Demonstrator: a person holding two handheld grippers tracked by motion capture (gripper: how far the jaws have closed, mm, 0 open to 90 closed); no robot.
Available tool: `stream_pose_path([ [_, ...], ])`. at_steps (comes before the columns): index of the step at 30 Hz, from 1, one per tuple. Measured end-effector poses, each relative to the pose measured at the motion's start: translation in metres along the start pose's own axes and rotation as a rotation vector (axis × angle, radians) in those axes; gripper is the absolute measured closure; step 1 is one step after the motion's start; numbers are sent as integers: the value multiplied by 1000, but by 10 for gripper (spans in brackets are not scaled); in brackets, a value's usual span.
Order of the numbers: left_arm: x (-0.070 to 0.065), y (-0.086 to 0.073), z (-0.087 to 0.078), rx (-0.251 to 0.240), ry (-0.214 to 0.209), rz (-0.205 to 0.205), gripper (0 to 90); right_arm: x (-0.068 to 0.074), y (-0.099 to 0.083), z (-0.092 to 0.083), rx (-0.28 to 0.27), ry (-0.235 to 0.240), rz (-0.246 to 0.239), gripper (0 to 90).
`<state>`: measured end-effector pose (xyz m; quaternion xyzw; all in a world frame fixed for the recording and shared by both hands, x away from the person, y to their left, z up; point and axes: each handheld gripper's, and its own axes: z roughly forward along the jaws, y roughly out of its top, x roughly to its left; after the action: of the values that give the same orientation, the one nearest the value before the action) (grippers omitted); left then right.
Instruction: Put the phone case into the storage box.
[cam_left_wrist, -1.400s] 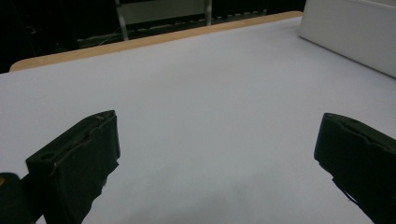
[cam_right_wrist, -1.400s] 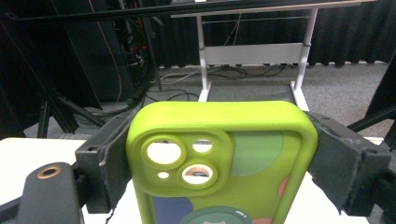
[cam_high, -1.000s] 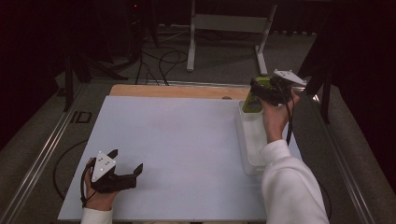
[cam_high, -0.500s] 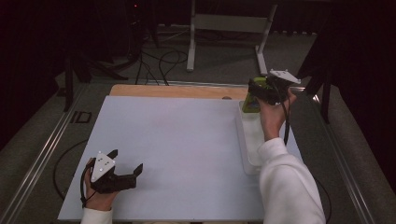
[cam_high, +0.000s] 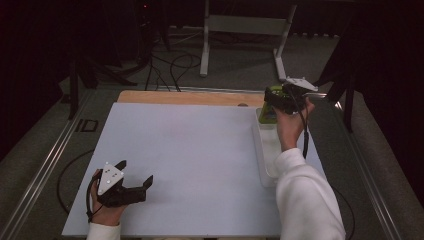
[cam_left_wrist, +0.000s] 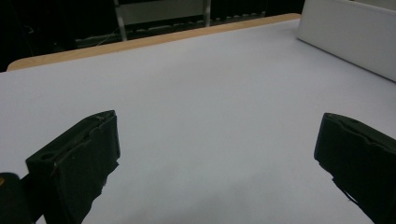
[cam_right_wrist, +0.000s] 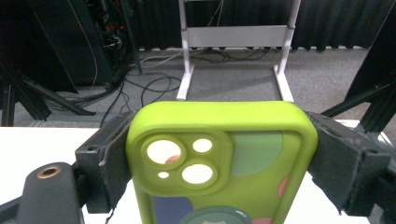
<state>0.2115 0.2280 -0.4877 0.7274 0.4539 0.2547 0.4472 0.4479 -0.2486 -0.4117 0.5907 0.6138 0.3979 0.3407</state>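
A lime-green phone case (cam_right_wrist: 219, 154) with camera cut-outs and coloured patches stands upright between the jaws of my right gripper (cam_right_wrist: 224, 140), which is shut on its sides. In the high view this gripper (cam_high: 280, 97) holds the case (cam_high: 268, 111) over the far end of a white tray (cam_high: 265, 150) at the table's right side. My left gripper (cam_high: 134, 172) rests near the front left corner of the white table top (cam_high: 190, 150). Its black pads (cam_left_wrist: 74, 158) stand wide apart around bare surface, and the gripper (cam_left_wrist: 215, 149) is open.
A wooden strip (cam_high: 190, 97) runs along the table's far edge. The tray's white wall (cam_left_wrist: 345, 37) shows at the upper right of the left gripper view. Beyond the table stand a white metal frame (cam_high: 245, 25), floor cables (cam_high: 170, 65) and dark equipment racks (cam_right_wrist: 56, 42).
My right gripper with the green case has drifted slightly to the left. The left gripper has stayed where it was.
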Motion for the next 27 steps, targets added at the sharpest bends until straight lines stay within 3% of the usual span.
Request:
stream_pose_path([
  [27, -1, 0, -1, -5, 1, -5, 12, -1, -24, 19, 71, -38, -10, 157],
])
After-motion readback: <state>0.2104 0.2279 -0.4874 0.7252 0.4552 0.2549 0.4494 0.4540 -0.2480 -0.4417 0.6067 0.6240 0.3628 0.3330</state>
